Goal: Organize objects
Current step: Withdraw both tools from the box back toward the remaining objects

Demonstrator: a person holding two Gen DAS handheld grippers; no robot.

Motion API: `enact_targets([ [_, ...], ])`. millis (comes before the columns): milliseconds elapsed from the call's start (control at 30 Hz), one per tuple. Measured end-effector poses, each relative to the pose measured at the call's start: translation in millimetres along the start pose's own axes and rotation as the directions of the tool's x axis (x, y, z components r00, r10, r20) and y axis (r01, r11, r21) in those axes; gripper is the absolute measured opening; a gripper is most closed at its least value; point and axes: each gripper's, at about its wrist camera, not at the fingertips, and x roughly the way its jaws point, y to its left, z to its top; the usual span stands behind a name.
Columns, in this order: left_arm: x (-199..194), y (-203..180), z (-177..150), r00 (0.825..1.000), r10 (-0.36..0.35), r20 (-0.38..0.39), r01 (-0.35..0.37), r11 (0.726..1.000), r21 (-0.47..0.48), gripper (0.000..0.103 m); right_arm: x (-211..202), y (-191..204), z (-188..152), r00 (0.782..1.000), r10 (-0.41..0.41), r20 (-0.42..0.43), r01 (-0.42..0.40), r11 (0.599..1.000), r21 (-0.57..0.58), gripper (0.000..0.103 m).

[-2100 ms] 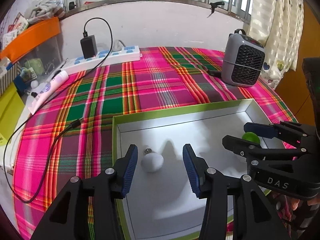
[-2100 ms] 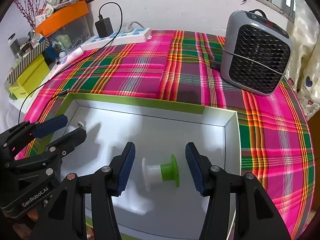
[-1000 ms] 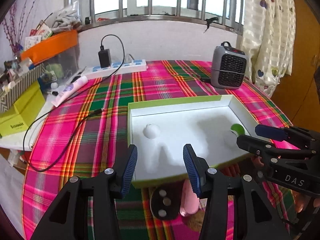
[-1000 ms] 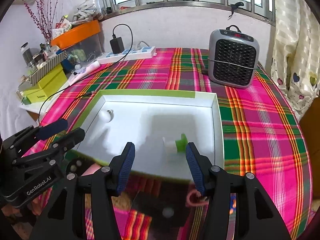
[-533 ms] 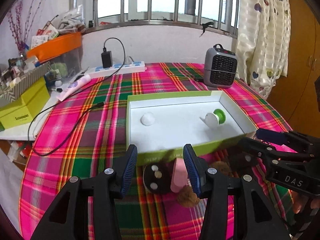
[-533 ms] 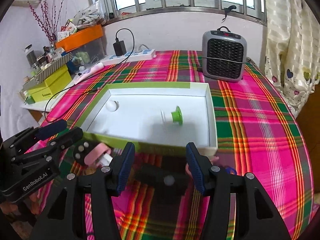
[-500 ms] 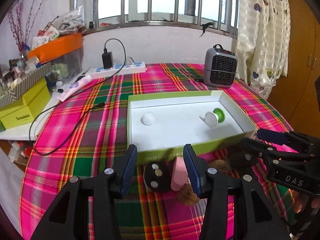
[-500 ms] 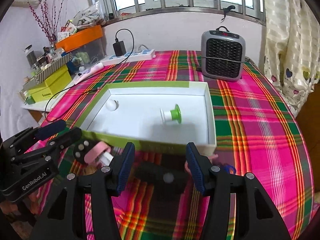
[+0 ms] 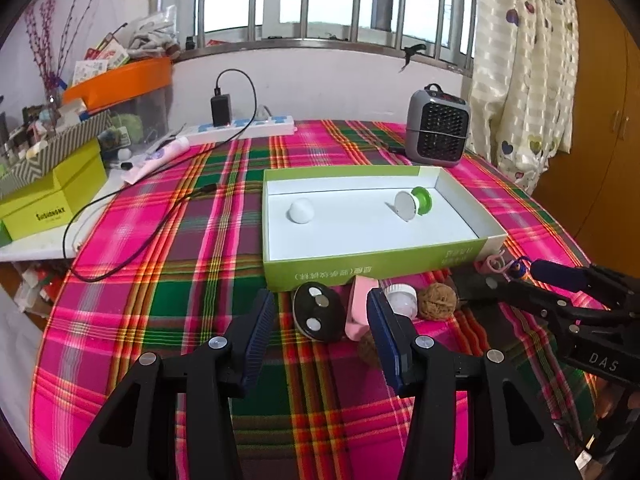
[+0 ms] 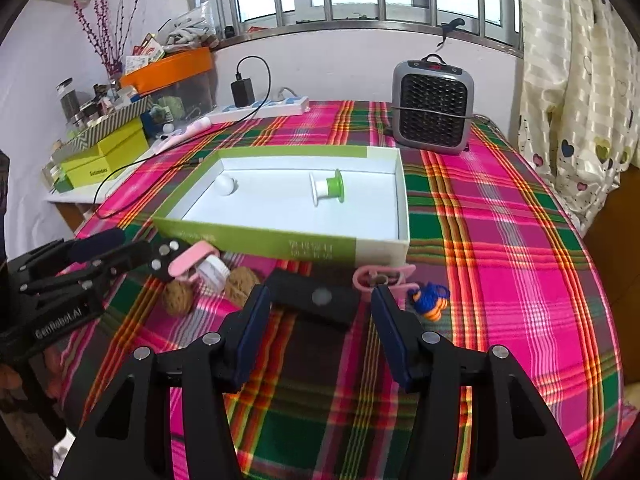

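Both claws are spread with nothing in them: left claw (image 9: 318,326) over the black oval thing (image 9: 318,312), right claw (image 10: 318,326) over the black block (image 10: 314,298). Bulb (image 9: 301,210) and spool (image 9: 414,203) sit in the box (image 9: 360,270). The near clutter is packed tight, so grabbing one piece could easily knock the walnut (image 9: 437,299) rolling.

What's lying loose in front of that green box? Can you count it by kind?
Pink clips: 2
Walnuts: 2
Black oval device: 1
Black block: 1
White jar: 1
Blue-orange knitted toy: 1
Total: 8
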Motion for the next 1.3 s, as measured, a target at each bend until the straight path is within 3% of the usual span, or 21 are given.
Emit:
enact_targets([
  [433,4.0,14.8,-17.5,0.998,-0.038,-0.042,0.037,0.999,-0.025,0.049,3.5,-10.4,-13.4,0.999,0.028,-0.033,-0.028,1.0,0.009,0.054],
  [800,12.7,15.0,-22.0,0.991,-0.113,-0.073,0.111,0.993,-0.037,0.049,21.4,-8.3,0.3,0.997,0.045,-0.064,-0.05,0.997,-0.067,0.054],
  [1300,20.7,7.4,-23.6,0.983,-0.151,-0.105,0.149,0.988,-0.03,0.05,33.4,-6.6,3.4,0.983,0.139,-0.119,-0.157,0.975,-0.154,0.054],
])
